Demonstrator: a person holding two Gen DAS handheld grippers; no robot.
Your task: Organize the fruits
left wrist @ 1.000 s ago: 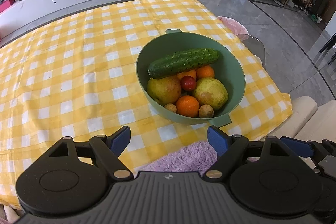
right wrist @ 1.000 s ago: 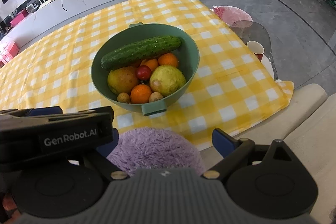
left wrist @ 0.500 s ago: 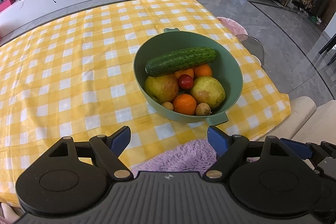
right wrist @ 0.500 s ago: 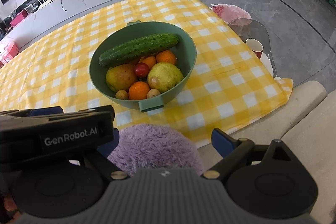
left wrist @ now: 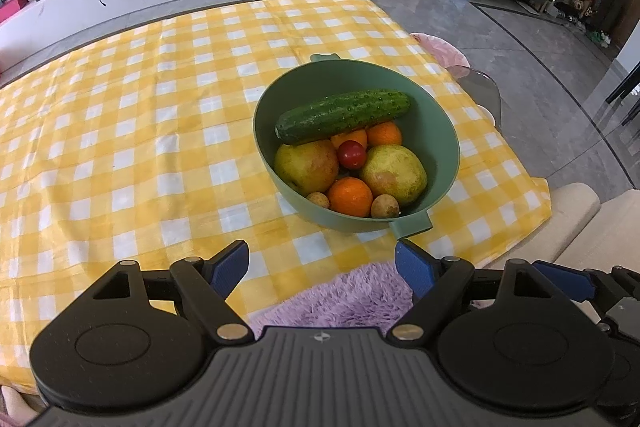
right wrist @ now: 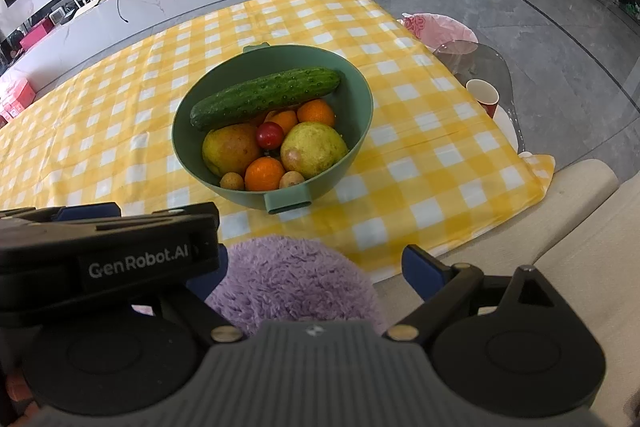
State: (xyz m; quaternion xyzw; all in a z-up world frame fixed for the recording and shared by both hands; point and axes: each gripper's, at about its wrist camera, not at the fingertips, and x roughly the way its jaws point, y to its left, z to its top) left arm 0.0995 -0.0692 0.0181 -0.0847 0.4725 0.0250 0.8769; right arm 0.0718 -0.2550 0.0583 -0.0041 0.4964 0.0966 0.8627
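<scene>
A green bowl (left wrist: 436, 131) sits near the yellow-checked worktop's (left wrist: 120, 147) front edge, holding a bumpy cucumber (left wrist: 342, 115) across 2 pears, oranges and a red tomato (left wrist: 351, 154). Both the left tool (left wrist: 322, 265) and right tool (right wrist: 316, 269) hover spread wide, empty.

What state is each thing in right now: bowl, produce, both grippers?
Green bowl: upright on the checked cloth, full.
Cucumber: lying across the top of the pile.
Two pears, oranges, red tomato: all inside the bowl, untouched.
Left gripper: open, empty, short of the bowl.
Right gripper: open, empty, one finger hidden.
</scene>
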